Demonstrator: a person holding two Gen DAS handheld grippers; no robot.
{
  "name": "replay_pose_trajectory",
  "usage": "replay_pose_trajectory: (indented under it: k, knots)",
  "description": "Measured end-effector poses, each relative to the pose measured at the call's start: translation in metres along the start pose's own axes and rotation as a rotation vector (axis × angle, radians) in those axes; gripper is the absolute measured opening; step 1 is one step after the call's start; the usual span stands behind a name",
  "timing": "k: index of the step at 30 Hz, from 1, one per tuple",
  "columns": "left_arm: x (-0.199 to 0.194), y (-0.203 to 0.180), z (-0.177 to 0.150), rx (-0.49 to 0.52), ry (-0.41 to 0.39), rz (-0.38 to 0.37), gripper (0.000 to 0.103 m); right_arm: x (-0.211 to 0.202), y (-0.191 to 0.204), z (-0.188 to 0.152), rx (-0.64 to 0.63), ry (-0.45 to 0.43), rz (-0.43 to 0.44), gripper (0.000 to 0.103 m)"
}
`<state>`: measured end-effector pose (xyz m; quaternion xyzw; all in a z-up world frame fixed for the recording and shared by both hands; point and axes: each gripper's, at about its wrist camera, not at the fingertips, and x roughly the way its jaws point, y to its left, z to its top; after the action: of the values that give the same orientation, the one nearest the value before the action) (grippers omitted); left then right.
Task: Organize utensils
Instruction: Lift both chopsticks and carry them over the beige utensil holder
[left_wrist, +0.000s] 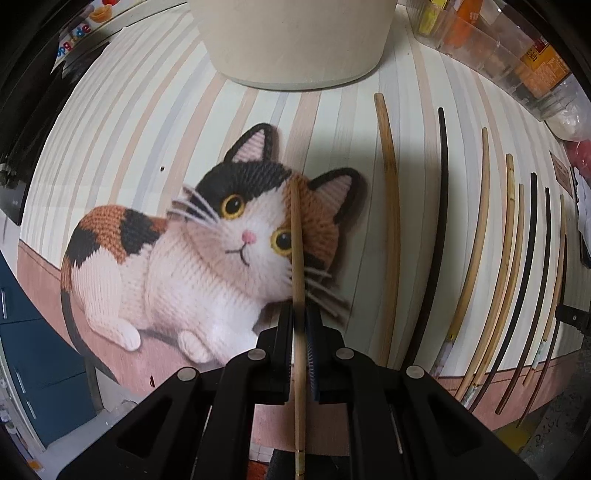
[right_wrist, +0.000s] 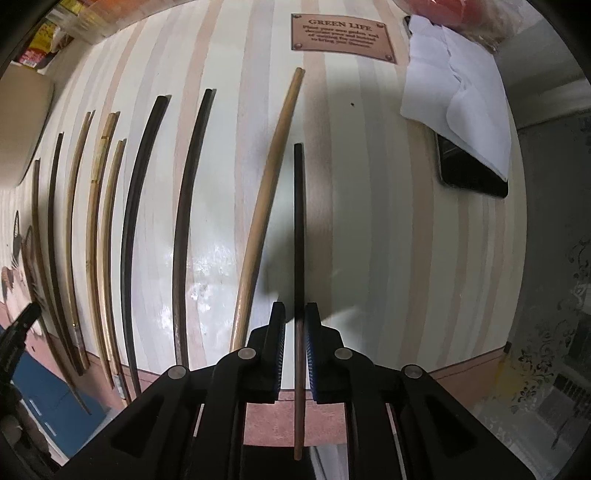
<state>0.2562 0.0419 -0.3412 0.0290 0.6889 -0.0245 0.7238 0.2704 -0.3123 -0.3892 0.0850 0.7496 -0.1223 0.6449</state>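
My left gripper (left_wrist: 298, 314) is shut on a light bamboo chopstick (left_wrist: 296, 236), held above the cat picture on the table mat. My right gripper (right_wrist: 295, 314) is shut on a dark wooden chopstick (right_wrist: 298, 221), held above the striped mat, just right of a light chopstick (right_wrist: 267, 192) lying on it. Several light and dark chopsticks lie side by side on the mat: in the left wrist view a light one (left_wrist: 389, 206) and a dark one (left_wrist: 439, 229) are nearest; in the right wrist view dark ones (right_wrist: 188, 221) (right_wrist: 138, 221) lie to the left.
A cream round container (left_wrist: 295, 40) stands at the back of the mat. Clear boxes with packets (left_wrist: 491, 44) stand at the back right. A black phone (right_wrist: 469, 170) under white paper (right_wrist: 454, 92) lies at the right. The mat's front edge (right_wrist: 461, 365) is close.
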Motion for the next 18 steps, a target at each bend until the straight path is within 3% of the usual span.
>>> replay_pose_trajectory:
  k: [5, 6, 11, 18]
  knots:
    - [0.002, 0.003, 0.006, 0.031, -0.023, 0.012, 0.005, 0.006, 0.009, 0.016, 0.022, -0.009, 0.015, 0.010]
    - [0.002, 0.005, 0.006, 0.030, -0.031, 0.017, 0.005, 0.010, 0.007, 0.017, 0.020, -0.018, 0.014, 0.006]
    - [-0.025, -0.014, 0.001, -0.016, -0.104, 0.030, 0.004, -0.007, -0.017, -0.012, 0.048, -0.083, 0.055, 0.005]
    - [-0.076, 0.006, -0.012, -0.049, -0.189, 0.004, 0.004, -0.046, -0.024, -0.043, 0.051, -0.197, 0.115, 0.005]
